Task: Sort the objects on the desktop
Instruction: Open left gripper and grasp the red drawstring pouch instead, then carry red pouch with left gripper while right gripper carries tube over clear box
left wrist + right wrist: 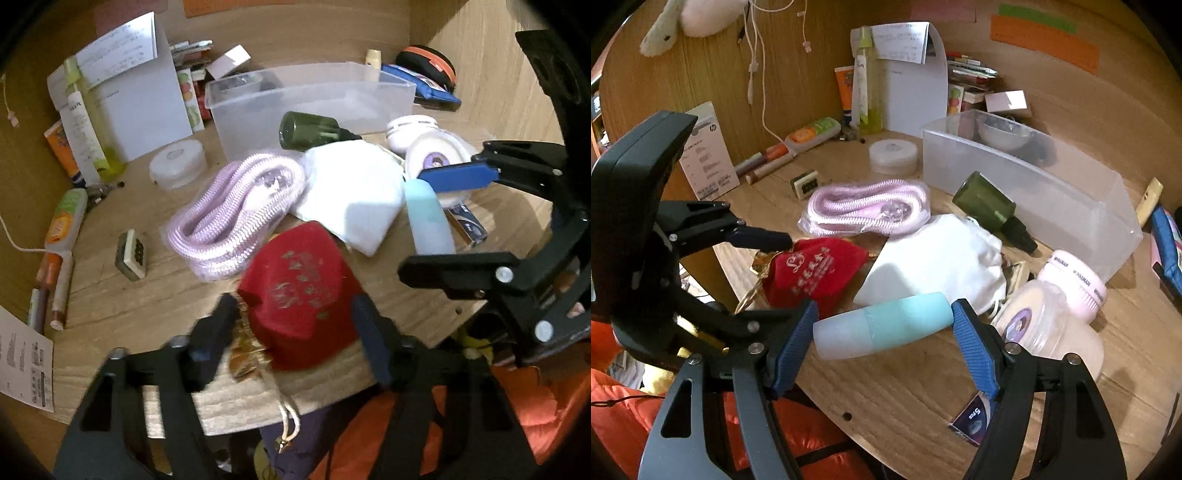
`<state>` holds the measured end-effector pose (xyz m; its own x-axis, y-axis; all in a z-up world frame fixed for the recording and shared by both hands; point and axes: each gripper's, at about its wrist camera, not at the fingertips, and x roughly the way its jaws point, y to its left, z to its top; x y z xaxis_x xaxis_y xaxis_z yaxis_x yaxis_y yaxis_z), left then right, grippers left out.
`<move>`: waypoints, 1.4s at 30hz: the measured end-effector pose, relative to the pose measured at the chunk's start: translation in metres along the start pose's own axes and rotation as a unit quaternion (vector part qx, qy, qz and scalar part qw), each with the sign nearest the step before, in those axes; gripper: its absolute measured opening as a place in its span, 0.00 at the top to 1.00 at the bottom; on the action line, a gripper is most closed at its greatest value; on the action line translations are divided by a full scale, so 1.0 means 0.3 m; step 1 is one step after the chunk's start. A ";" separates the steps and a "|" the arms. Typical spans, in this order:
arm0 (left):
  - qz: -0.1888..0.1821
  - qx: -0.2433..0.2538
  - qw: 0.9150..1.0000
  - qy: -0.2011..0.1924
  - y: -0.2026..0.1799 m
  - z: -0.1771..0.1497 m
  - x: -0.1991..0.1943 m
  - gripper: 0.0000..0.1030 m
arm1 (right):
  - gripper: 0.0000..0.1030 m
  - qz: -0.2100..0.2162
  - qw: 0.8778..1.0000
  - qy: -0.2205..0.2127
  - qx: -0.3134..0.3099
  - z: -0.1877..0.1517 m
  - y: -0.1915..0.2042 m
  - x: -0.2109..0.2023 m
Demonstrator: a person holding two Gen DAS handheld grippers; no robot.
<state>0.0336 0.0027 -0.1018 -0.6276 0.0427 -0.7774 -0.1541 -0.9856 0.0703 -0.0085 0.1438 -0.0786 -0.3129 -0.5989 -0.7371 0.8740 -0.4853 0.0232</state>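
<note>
Left hand-held gripper (295,328): spread wide, its fingers on either side of the red velvet drawstring pouch (301,295) at the near edge of the surface; nothing clamped, though contact is hard to judge through the blur.
Right hand-held gripper (882,332): released, its blue pads (792,350) flanking the pale teal-and-frosted plastic bottle (882,330), which lies on its side between them; the right pad seems to touch the bottle's end, the left pad stands apart.
Wooden surface (905,387): rounded near edge, crowded with items.
Clear rectangular plastic bin (1027,192): far right, with a bowl-like item in its far end, too unclear to name.
White cloth drawstring bag (934,264): mid-surface, just right of the red pouch.
Coiled pink rope in clear wrap (866,212): beyond the red pouch, left of the bin.
Dark green glass bottle with black cap (991,212): on its side, beside the bin's near wall.
Clear round jar with a white lid (1045,328): near right, just beside the teal bottle.
White-and-pink round container (1075,282): beyond the jar.
Small clear round tub (893,155): far, left of the bin.
</note>
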 end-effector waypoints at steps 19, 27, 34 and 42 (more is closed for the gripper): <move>-0.003 -0.038 0.996 -0.085 0.082 0.123 -0.145 0.80 | 0.31 -0.033 0.998 -0.045 -0.021 0.075 0.003 -0.067; -0.033 -0.039 0.992 -0.115 0.092 0.234 -0.145 0.80 | 0.31 -0.070 0.995 -0.072 -0.004 0.146 -0.096 -0.128; -0.056 -0.047 0.989 -0.130 0.115 0.341 -0.126 0.80 | 0.31 -0.095 0.991 -0.093 0.020 0.205 -0.192 -0.174; -0.056 -0.045 0.987 -0.145 0.128 0.446 -0.103 0.80 | 0.31 -0.105 0.987 -0.111 0.047 0.275 -0.306 -0.188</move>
<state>-0.0550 -0.0147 0.0085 -0.8042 0.1849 -0.5649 -0.1748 -0.9819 -0.0726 -0.1018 0.1696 0.0165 -0.5659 -0.5987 -0.5669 0.7464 -0.6640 -0.0439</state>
